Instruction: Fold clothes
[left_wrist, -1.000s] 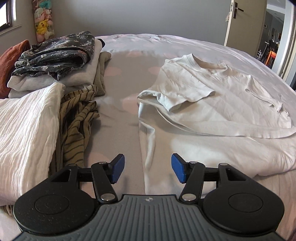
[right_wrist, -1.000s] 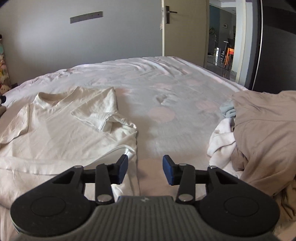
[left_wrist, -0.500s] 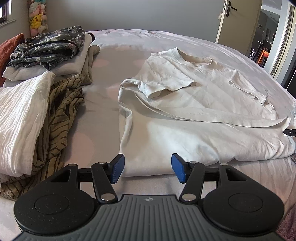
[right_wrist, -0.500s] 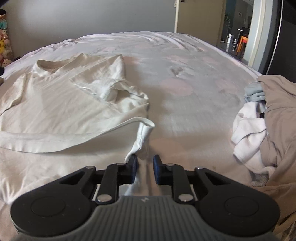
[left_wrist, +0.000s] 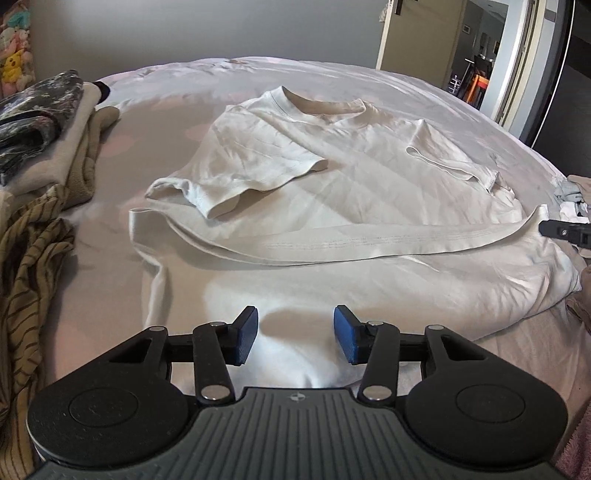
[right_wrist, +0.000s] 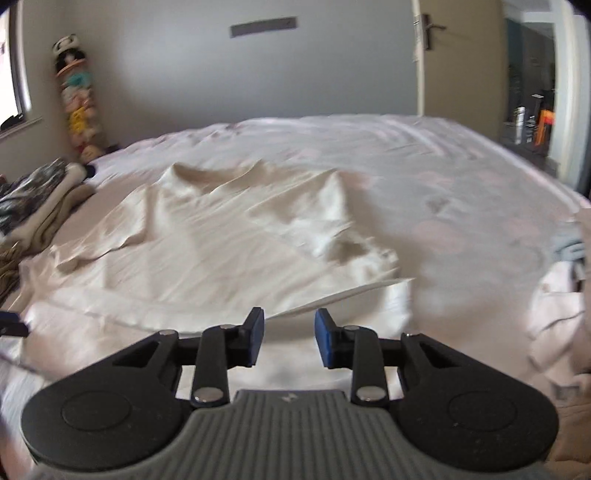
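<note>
Bedroom with grey walls; a wide bed (left_wrist: 155, 147) in a pale sheet fills both views and serves as the work surface. On it, centred, lies a cream T-shirt (left_wrist: 332, 177), collar toward the far wall, both sleeves turned in, the hem band curling across the body. Judged light, soft and limp: it will sag and crease wherever unsupported, so the near bottom edge, taken at two well-spaced points, looks the soundest hold. At the left sit folded clothes (left_wrist: 40, 122) and a striped garment (left_wrist: 33, 266); at the right lies a loose pile of laundry (right_wrist: 557, 295). Both are near the shirt's edges and could catch a swung fold. The left gripper (left_wrist: 294, 340) hovers over the near fabric, its jaws having just been closing, nothing between them. The right gripper (right_wrist: 289, 338) stands parted, having just been opening, gripping nothing.
</note>
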